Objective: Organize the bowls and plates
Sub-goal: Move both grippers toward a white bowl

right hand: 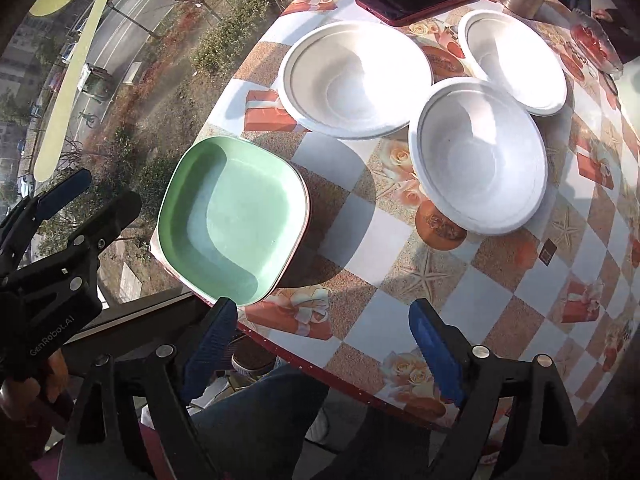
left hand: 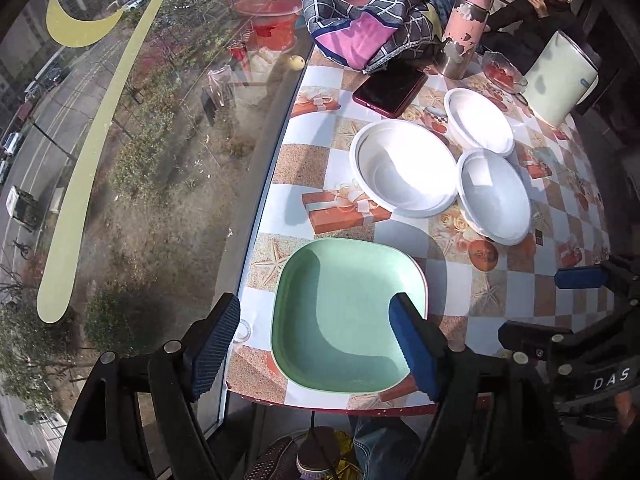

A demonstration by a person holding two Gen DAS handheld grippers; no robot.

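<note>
A square green plate (left hand: 340, 280) (right hand: 236, 220) lies at the table's near corner by the window, with a pink rim showing under its edge. Three white bowls stand apart beyond it: a large one (left hand: 404, 168) (right hand: 356, 80), a nearer one (left hand: 494, 196) (right hand: 480, 156) and a far one (left hand: 478, 122) (right hand: 516, 60). My left gripper (left hand: 314, 344) (right hand: 90, 204) hovers open above the green plate, holding nothing. My right gripper (right hand: 323, 354) (left hand: 560, 304) is open and empty over the table's front edge, to the right of the plate.
The checked tablecloth (right hand: 400, 240) ends at a window pane (left hand: 120, 160) on the left. At the back are a dark red phone (left hand: 390, 90), a folded cloth (left hand: 372, 24), a pink flask (left hand: 466, 36), a glass dish (left hand: 504, 70) and a pale canister (left hand: 560, 80). A person (left hand: 536, 12) sits beyond.
</note>
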